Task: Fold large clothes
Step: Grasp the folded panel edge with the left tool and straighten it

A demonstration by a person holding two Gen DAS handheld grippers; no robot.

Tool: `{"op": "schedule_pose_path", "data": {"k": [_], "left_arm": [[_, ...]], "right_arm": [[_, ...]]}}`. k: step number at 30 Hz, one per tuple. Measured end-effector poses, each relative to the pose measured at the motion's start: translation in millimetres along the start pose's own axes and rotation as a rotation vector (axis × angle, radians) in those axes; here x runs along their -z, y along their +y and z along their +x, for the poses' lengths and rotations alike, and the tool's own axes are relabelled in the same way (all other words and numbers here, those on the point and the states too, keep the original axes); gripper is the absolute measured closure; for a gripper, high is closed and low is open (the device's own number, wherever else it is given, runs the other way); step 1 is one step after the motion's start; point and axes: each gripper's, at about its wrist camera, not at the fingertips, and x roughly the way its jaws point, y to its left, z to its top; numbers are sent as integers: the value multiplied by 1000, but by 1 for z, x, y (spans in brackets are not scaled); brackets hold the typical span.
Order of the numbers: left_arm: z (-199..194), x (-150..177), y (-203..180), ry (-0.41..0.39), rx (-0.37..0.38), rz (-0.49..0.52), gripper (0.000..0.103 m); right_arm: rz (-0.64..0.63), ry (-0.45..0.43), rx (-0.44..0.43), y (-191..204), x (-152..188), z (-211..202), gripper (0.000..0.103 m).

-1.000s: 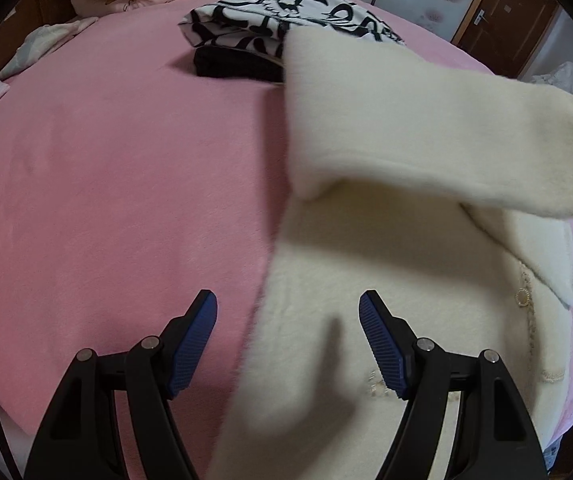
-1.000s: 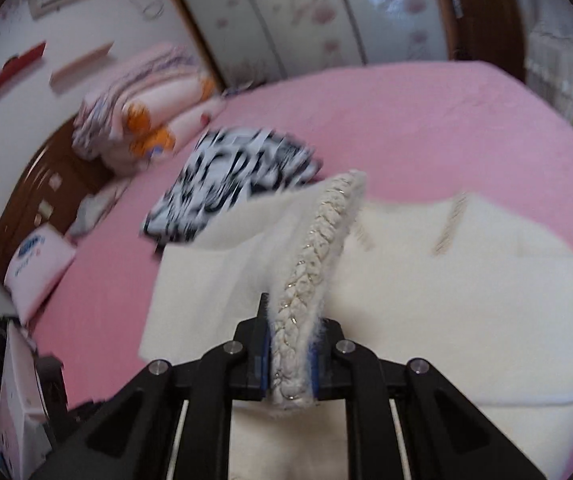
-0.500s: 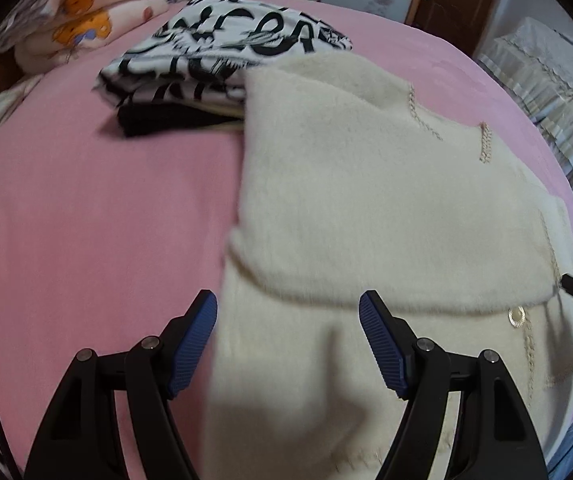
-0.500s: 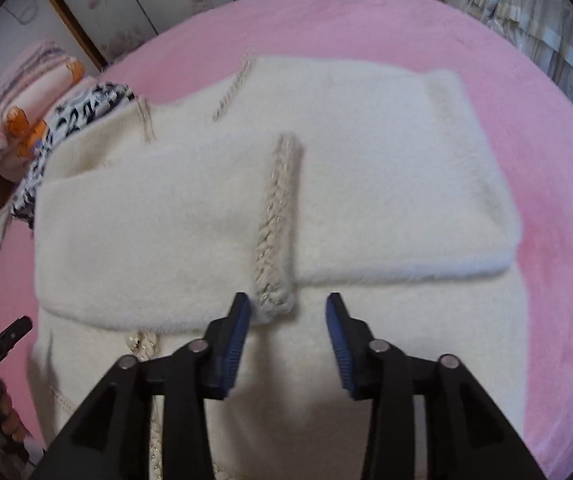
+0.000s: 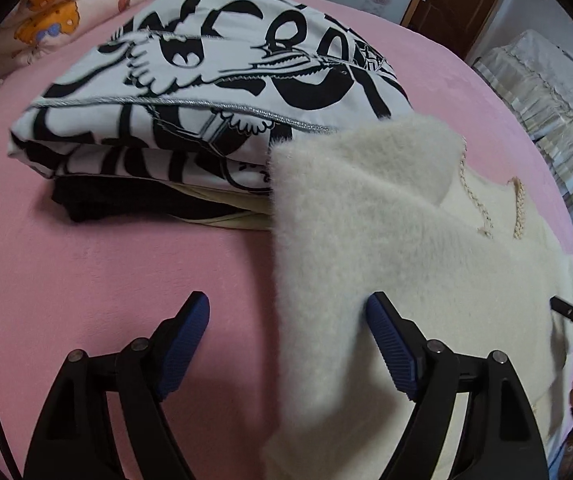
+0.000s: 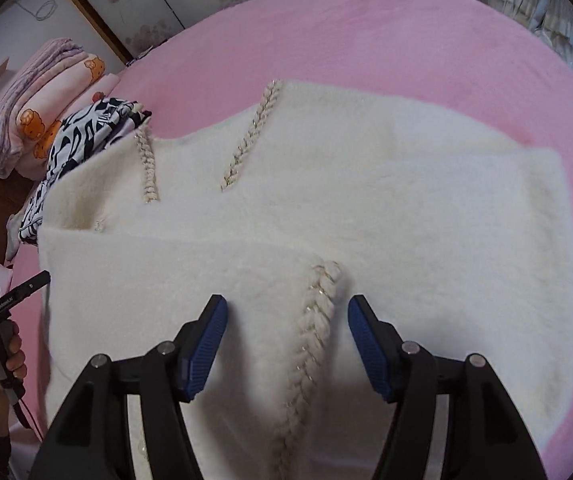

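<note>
The left tongs (image 5: 286,336) gape wide, one finger over the pink bed (image 5: 106,272), the other at the edge of the fluffy cream sweater (image 5: 386,240). The right tongs (image 6: 286,336) are spread wide too, holding nothing – a braided trim (image 6: 314,320) lies between them, perhaps a cuff. Beyond the left tongs, the sweater's corner overlaps a black-and-white folded pile (image 5: 206,80).

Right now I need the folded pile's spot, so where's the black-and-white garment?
In the left wrist view the black-and-white garment lies folded on the pink bed, upper left, its right edge under the cream sweater.
</note>
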Motion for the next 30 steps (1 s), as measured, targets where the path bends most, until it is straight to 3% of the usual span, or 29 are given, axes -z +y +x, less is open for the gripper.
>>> {"op": "schedule_pose_path", "data": {"k": [1,2,4,5,6,8,11,14,21,24,26,28,30], "left_arm": [[3,-1,-1,2,27,-9,27],[5,-2,-4,5,57,-11,53],[6,-2,-15,12,102,10,87],[3,0,-23,-10,62,19,91],[-2,0,-29,-37,41,32,92],[-15,1,-38,-86,7,48,93],[-35,-5,-39,-160,30,13,93],[-32,-11,-38,-192,-2,14,93],[8,1,-35,-170,-77,28,92],[5,2,-38,-153,-111,51,82],[-6,3,-40,-149,-173,62,61],[-25,12,-44,-171,-220,74,54],[-45,22,-53,-203,-208,84,53]], "right_arm": [[-18,-7,13,4,1,1,42],[-40,-4,41,9,2,3,46],[-81,-7,94,15,4,3,68],[-88,-9,82,16,4,1,80],[-87,-23,82,18,5,-4,87],[-115,-78,105,26,3,-18,88],[-140,-188,104,39,-6,-44,88],[-140,-253,124,45,-22,-47,88],[-146,-109,223,37,-32,32,85],[-115,-106,239,38,-31,16,73],[-106,-136,227,40,-25,-3,65],[-118,-188,237,45,-14,-24,61],[-126,-219,232,49,-1,-41,61]]}}
